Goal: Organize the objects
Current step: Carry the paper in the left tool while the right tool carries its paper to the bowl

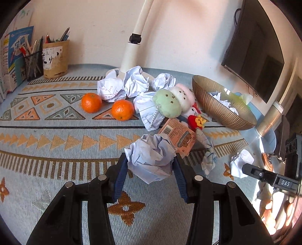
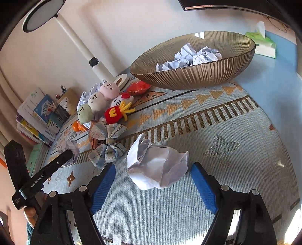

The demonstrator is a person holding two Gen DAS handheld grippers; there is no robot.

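Between left jaws, crumpled paper [image 1: 151, 157].

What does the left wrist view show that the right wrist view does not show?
Only the left wrist view shows the left gripper with its jaws shut on a crumpled paper ball, two whole oranges, and three paper balls by the lamp base.

Only the right wrist view shows the right gripper with open jaws around another paper ball lying on the cloth, and the lamp head.

Both show the ribbed bowl holding crumpled paper, the plush toys and the tissue box.
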